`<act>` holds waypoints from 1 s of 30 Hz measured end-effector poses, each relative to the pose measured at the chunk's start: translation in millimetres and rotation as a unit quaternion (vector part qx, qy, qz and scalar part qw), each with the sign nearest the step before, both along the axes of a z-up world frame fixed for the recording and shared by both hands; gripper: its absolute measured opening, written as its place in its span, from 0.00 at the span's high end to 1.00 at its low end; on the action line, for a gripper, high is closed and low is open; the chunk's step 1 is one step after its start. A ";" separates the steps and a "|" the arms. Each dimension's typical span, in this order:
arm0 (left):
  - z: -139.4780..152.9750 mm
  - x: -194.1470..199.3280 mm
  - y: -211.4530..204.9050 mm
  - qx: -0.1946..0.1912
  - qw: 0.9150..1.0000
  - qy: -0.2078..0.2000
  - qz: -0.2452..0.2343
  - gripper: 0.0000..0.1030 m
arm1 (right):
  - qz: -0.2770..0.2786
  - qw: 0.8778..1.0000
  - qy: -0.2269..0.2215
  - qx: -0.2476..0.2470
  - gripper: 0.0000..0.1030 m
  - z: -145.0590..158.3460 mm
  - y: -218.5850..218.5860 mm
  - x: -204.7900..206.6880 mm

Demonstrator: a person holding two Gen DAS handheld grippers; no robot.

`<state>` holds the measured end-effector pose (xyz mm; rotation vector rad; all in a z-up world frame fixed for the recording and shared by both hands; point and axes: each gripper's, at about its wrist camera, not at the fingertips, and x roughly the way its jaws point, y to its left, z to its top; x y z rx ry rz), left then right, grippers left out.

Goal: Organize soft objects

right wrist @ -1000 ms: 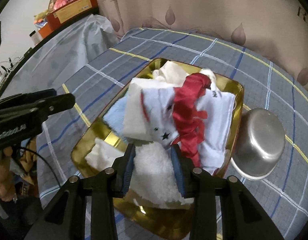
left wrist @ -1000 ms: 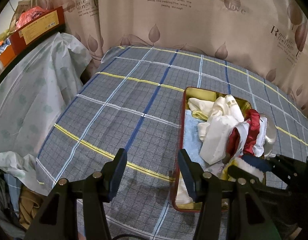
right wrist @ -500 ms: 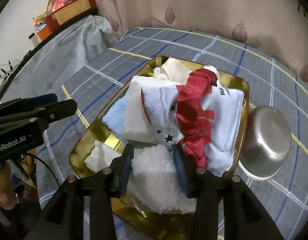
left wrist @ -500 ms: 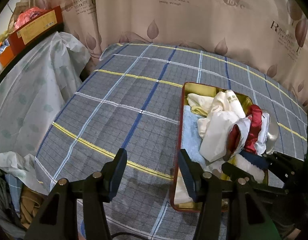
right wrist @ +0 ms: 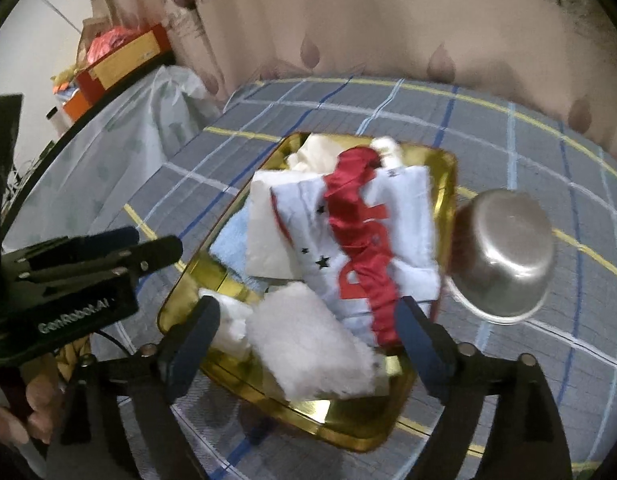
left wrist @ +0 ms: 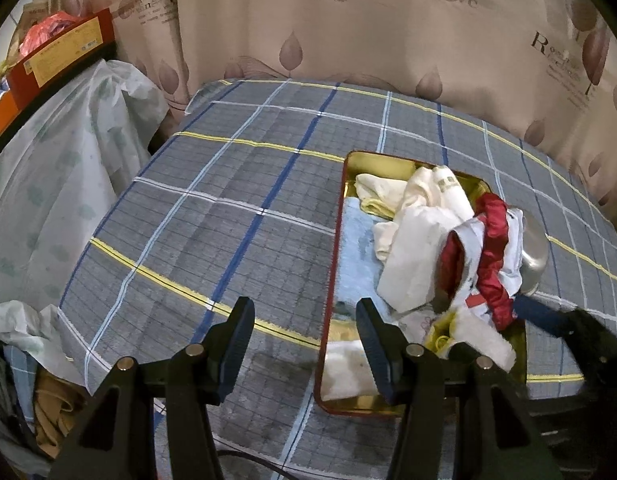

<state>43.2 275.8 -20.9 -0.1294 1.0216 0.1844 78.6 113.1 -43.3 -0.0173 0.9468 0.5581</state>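
A gold tray (right wrist: 348, 428) on the checked tablecloth holds a pile of soft cloths: a white-and-red cloth (right wrist: 360, 240), a light blue towel (right wrist: 228, 244) and a fluffy white cloth (right wrist: 308, 344) at the near end. My right gripper (right wrist: 308, 308) hangs over that near end. Its jaws are opening, and the fluffy cloth lies loose between them without touching the pads. My left gripper (left wrist: 303, 308) stands open and empty over the tablecloth, just left of the tray's red outer rim (left wrist: 328, 280). In the left wrist view the right gripper (left wrist: 508, 332) shows at the tray's near right corner.
An upturned steel bowl (right wrist: 504, 256) sits against the tray's right side. A plastic-covered piece of furniture (left wrist: 48, 184) with a red box (left wrist: 60, 56) on it stands to the left. A printed curtain (left wrist: 348, 40) closes off the back. The table edge runs close below both grippers.
The right gripper's jaws have spread wide and let go of the fluffy white cloth, which now lies in the tray. The right hand has rolled slightly. The left gripper has stayed put.
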 end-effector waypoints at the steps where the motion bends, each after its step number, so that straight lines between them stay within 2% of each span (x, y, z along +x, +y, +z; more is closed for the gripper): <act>1: -0.2 -0.5 -0.6 0.002 1.000 0.000 -0.001 0.48 | -0.004 1.000 -0.002 -0.002 0.12 2.1 -2.1 -1.1; 4: -0.3 -1.9 -3.7 0.006 1.000 -0.002 -0.004 0.48 | -0.028 1.000 -0.008 -0.007 0.07 8.7 -13.8 -6.1; 9: 0.6 -3.8 -8.7 0.010 1.000 -0.006 -0.008 0.48 | -0.062 0.997 -0.023 -0.026 0.04 13.6 -31.3 -14.7; 14: 1.3 -4.9 -14.7 0.005 1.000 -0.009 -0.012 0.48 | -0.078 0.997 -0.021 -0.015 0.03 11.3 -40.9 -15.9; 30: -0.5 -5.9 -30.2 0.019 0.999 -0.011 -0.027 0.48 | -0.073 0.997 -0.017 -0.016 0.03 2.7 -36.5 -24.1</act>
